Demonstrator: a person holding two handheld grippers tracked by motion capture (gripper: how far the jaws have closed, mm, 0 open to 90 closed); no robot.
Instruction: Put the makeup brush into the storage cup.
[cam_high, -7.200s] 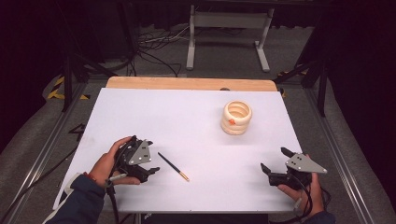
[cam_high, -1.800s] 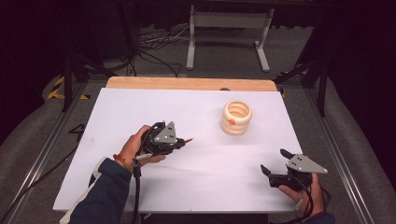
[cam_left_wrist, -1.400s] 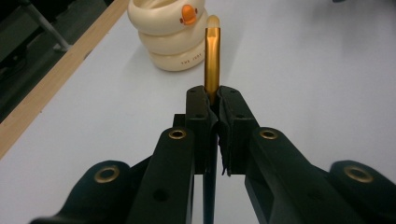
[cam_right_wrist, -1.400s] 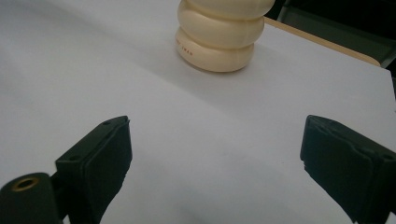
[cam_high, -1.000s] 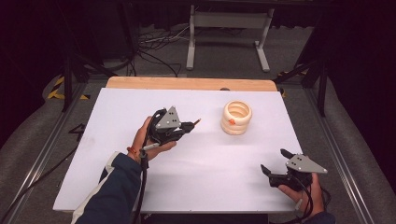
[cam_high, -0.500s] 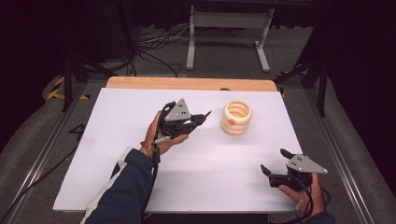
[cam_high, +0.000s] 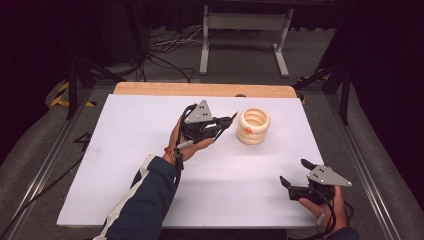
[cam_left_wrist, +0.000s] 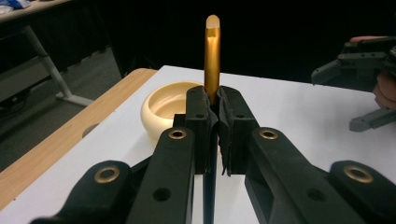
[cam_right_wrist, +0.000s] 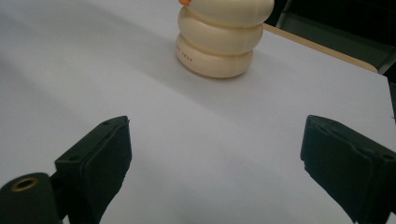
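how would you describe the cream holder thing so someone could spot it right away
On the white table, look toward the far right, just short of the wooden edge strip. The cream holder stands there: a ribbed, open-topped cup like three stacked rings, with a small orange mark on its side.

Item one: your pen (cam_left_wrist: 212, 56), gold upper barrel with a pale rounded tip, dark lower shaft; pinched between the left gripper's (cam_high: 220, 121) jaws, tip pointing toward the cream holder (cam_high: 253, 125).

Item two: cream ribbed holder, three stacked rings, orange mark on its side, upright, open-topped, just beyond the pen.
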